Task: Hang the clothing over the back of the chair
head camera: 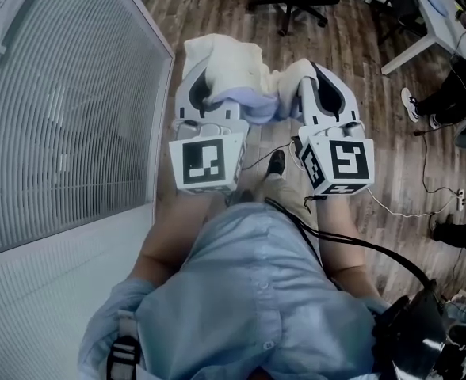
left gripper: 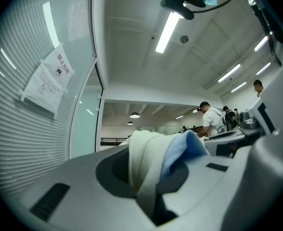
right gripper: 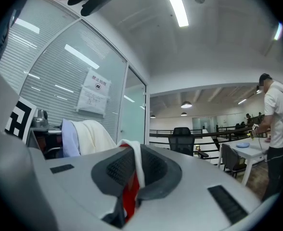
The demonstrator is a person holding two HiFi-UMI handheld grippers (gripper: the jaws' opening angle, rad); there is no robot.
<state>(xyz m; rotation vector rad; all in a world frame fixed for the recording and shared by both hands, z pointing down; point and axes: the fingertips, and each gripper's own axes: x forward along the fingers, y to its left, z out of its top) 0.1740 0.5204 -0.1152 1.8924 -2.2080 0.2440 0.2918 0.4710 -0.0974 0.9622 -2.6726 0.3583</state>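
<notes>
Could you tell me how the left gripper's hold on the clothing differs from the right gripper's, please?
The left gripper is shut on a thick cream-and-blue fold of the clothing; the right gripper is shut on a thin cream edge beside a red patch. The left's fold bulges above its fingers; the right's barely does. Both hold the same clothing.
</notes>
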